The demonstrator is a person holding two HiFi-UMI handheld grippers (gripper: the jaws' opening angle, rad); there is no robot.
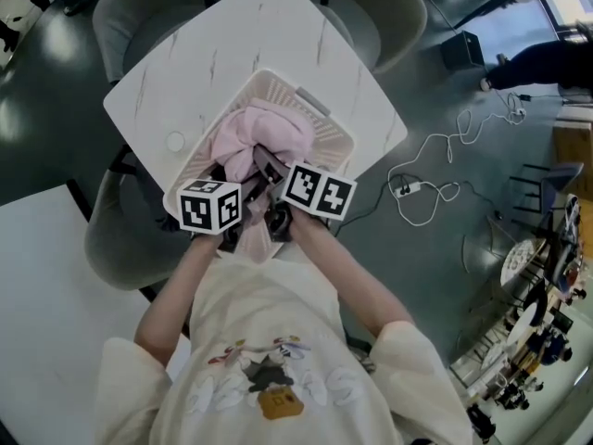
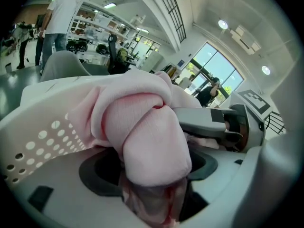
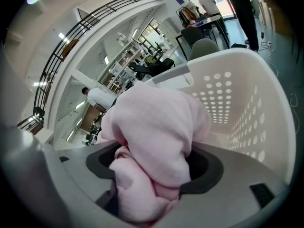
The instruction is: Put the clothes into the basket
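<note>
Left gripper (image 2: 153, 172) and right gripper (image 3: 151, 175) each pinch a thick wad of pink cloth (image 1: 264, 133), jaws clamped on its folds. The cloth bulges just ahead of both, inside the basket (image 1: 335, 143) on the table (image 1: 278, 26). The step looks like setting it down. Next, likely: spread both jaws, let go, lift clear.

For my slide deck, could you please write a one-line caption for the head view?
The left gripper and right gripper hold one pink garment over a white basket on a table.
</note>
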